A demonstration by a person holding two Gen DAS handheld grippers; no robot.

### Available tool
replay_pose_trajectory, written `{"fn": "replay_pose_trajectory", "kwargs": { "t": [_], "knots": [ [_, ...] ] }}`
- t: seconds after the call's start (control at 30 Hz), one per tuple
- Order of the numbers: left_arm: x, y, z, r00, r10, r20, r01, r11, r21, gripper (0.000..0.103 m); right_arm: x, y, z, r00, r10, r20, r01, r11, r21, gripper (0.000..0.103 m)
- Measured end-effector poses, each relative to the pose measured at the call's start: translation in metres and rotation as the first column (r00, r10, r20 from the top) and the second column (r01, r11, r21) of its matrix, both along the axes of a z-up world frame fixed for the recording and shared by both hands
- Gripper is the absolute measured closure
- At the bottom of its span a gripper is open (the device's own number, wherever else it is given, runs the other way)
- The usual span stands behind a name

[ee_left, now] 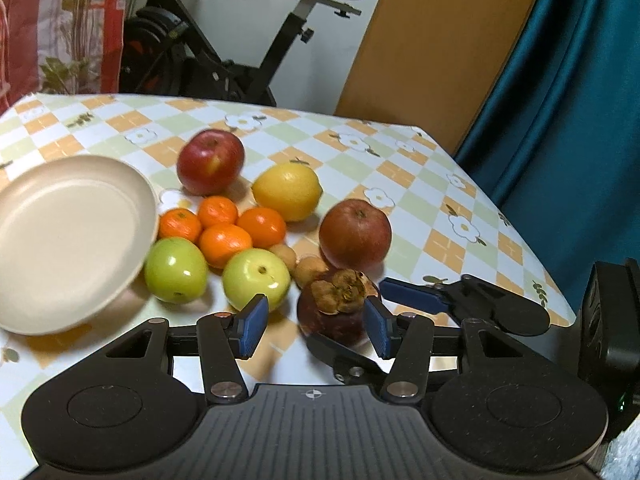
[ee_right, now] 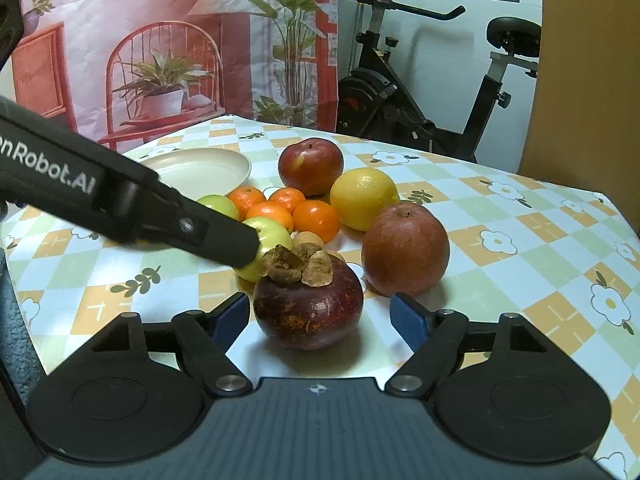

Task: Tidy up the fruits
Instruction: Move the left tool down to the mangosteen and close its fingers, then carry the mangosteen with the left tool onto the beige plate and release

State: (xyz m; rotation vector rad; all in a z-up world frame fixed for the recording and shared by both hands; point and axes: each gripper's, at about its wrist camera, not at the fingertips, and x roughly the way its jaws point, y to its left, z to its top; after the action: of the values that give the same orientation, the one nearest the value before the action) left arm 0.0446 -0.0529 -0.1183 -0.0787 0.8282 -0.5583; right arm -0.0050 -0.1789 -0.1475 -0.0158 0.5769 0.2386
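On the checked, flower-printed tablecloth (ee_right: 520, 216) the fruit sits bunched in the middle of both views. Counted off: two red apples, one at the back (ee_left: 211, 161) and one duller and browner to the right (ee_left: 355, 233); two green apples (ee_left: 175, 270) (ee_left: 256, 278) at the front left of the bunch; four mandarins (ee_left: 222, 229) packed tight between them; one lemon (ee_left: 287, 191) behind the browner apple; two small tan round fruits (ee_left: 310, 268), too small to name with any certainty, tucked just behind the mangosteen; and one dark purple mangosteen (ee_right: 308, 306) with a dry brown cap, nearest the cameras. One empty cream plate (ee_left: 68, 236) lies at the left of the left wrist view, its rim just beside a mandarin and a green apple.

The right gripper (ee_right: 322, 318) has its blue pads spread either side of the mangosteen, centre bottom of its view; the left pad sits right at the skin, the right pad stands clear with tablecloth showing in the gap, so nothing is pinched. The left gripper (ee_left: 316, 328) comes in from the left, its jaws parted and empty, with its right pad just beside the mangosteen; from the right wrist view its dark finger (ee_right: 224, 240) crosses in front of a green apple. An exercise bike (ee_right: 440, 92) stands behind the table.
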Motion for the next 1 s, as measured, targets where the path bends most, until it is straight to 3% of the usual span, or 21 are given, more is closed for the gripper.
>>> {"fn": "replay_pose_trajectory", "kwargs": {
  "t": [0.6, 1.0],
  "knots": [
    [0.017, -0.023, -0.022, 0.997, -0.048, -0.061, 0.047, 0.999, -0.021, 0.046, 0.008, 0.001, -0.006, 0.999, 0.037, -0.021, -0.037, 0.999, 0.018, 0.037],
    [0.012, -0.024, -0.017, 0.997, -0.076, -0.026, 0.075, 0.997, -0.015, 0.047, 0.009, 0.001, -0.001, 0.999, 0.031, -0.045, -0.030, 0.999, 0.021, 0.038]
  ]
}}
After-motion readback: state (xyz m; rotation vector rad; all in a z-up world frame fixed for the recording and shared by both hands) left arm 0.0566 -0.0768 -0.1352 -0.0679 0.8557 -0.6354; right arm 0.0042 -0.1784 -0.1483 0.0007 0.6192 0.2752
